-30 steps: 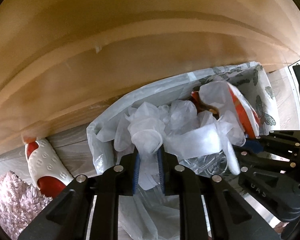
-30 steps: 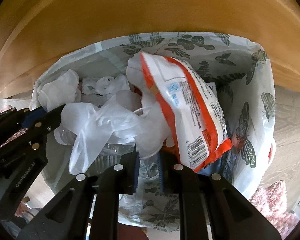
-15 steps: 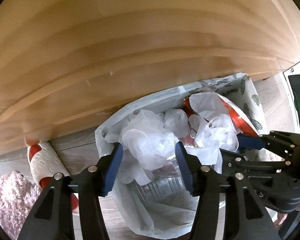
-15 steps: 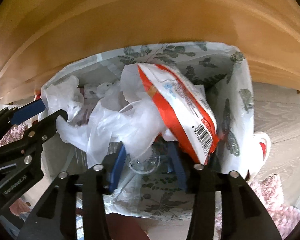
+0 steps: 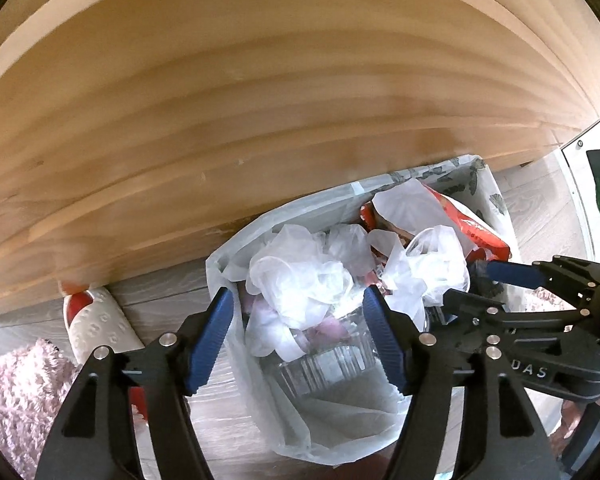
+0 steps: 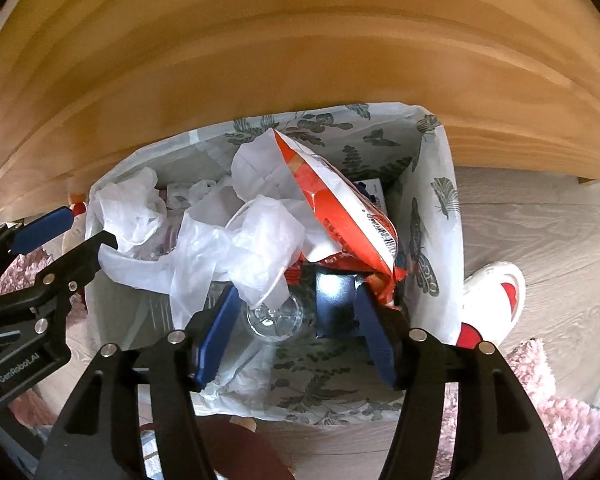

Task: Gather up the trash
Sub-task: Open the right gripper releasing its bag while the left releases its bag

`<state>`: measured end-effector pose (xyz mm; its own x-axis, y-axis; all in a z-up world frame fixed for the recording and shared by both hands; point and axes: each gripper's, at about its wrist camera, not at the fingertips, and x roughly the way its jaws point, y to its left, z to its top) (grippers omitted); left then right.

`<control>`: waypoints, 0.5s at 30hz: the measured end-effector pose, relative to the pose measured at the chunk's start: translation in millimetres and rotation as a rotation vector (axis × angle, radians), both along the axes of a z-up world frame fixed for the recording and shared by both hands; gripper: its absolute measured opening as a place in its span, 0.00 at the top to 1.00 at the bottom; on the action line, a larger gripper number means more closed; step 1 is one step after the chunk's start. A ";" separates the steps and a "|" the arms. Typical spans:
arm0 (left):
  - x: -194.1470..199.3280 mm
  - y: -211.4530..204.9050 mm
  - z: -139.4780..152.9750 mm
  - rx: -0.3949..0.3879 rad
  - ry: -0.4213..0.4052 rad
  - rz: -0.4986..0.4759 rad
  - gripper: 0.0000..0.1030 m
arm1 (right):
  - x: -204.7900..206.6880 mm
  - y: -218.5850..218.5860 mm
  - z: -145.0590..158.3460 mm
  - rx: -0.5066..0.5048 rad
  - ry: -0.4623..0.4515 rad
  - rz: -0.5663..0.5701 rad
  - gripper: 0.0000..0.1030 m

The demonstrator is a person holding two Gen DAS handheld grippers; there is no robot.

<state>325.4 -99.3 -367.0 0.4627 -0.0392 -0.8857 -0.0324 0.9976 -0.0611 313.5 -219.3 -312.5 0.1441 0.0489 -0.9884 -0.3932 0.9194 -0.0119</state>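
Now both pairs of tongs have just been opening: the left gripper (image 5: 298, 336) and the right gripper (image 6: 296, 332) gape with nothing clamped, above the thin white leaf-printed plastic trash bag (image 6: 436, 216), which stands on the pale floor against the wooden furniture. Inside lie crumpled translucent white film (image 5: 300, 276), an orange-and-white snack wrapper (image 6: 340, 208) and a clear plastic bottle (image 6: 272, 318). All looks light, soft and slippery; the bag's rim seems the safest hold.

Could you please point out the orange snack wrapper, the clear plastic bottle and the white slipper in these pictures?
orange snack wrapper (image 6: 340, 204): right wrist view, on its orange printed face.
clear plastic bottle (image 6: 272, 320): right wrist view, on its rounded end.
white slipper (image 6: 496, 296): right wrist view, on its white upper.
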 end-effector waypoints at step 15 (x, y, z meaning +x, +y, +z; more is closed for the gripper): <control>-11.8 4.7 -0.3 0.007 -0.022 0.004 0.30 | -29.4 0.1 15.8 0.019 -0.070 -0.013 0.30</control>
